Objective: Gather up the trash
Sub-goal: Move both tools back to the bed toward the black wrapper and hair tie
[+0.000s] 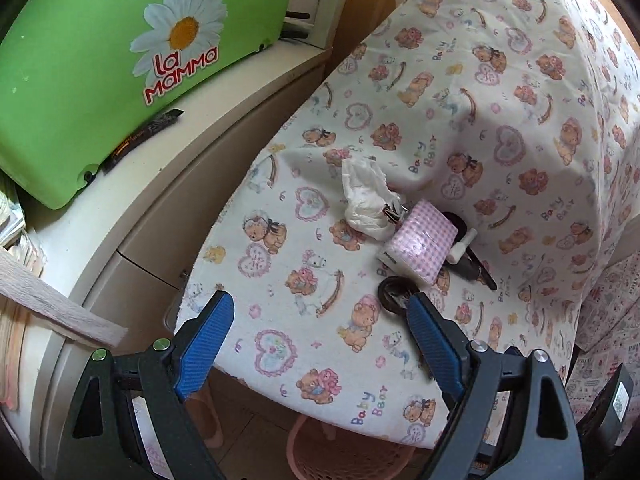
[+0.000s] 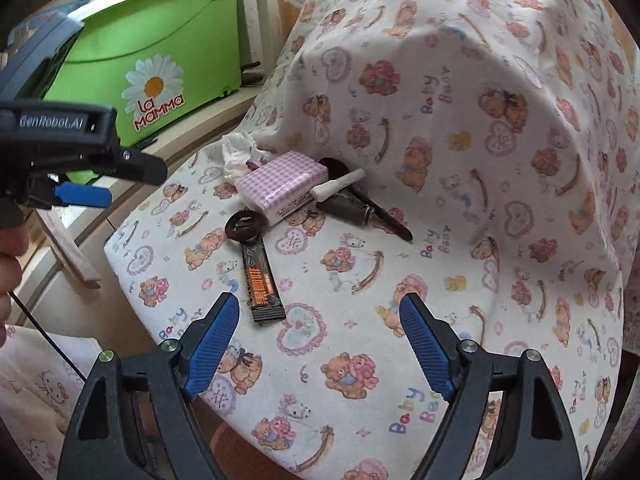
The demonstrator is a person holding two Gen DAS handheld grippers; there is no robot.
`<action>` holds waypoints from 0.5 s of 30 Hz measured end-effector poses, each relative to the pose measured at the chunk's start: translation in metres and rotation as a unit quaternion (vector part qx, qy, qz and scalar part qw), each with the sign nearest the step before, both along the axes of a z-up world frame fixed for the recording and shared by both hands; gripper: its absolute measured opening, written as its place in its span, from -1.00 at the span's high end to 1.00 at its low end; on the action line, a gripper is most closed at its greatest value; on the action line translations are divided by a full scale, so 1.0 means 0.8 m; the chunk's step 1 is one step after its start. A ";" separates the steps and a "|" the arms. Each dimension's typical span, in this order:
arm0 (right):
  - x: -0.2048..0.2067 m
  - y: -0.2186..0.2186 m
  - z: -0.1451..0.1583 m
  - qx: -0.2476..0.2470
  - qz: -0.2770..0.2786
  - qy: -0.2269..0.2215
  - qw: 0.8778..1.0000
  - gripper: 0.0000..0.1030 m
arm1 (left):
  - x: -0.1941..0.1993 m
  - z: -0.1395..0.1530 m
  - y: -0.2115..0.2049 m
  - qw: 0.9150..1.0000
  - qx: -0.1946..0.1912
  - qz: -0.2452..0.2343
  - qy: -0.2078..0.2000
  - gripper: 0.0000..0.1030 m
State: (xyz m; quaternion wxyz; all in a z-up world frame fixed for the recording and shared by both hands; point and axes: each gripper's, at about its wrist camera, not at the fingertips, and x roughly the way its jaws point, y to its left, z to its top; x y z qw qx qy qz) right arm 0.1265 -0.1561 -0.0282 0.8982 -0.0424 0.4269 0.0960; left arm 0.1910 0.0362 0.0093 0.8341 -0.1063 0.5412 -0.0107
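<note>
Blue ribbed pads of the right gripper (image 2: pixel 320 316) stand wide apart with nothing between them, above the bear-print white cloth (image 2: pixel 440 240). Just ahead lies a black snack wrapper (image 2: pixel 262 282), beyond it a dark ring-shaped hair tie (image 2: pixel 246 226), a pink checked tissue pack (image 2: pixel 280 186) and a crumpled white tissue (image 2: pixel 236 152). The left gripper (image 1: pixel 320 314) also gapes empty. A pink mesh plastic basket (image 1: pixel 340 452) sits under the cloth's edge, contents unseen; the lime-green plastic bin (image 1: pixel 80 80) stands closed.
</note>
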 end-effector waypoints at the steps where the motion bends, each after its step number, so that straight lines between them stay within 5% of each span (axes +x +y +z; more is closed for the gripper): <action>1: 0.002 0.004 -0.003 0.001 0.005 0.005 1.000 -0.63 | 0.001 0.000 0.003 1.000 -0.003 0.002 0.001 -0.68; 7: 0.014 0.019 -0.017 0.012 0.023 0.027 0.999 -0.44 | 0.004 -0.004 0.017 1.000 -0.012 0.014 0.015 -0.68; 15: 0.025 0.033 -0.028 -0.002 0.032 0.036 0.999 0.26 | 0.004 -0.009 0.014 1.000 -0.013 0.008 0.021 -0.68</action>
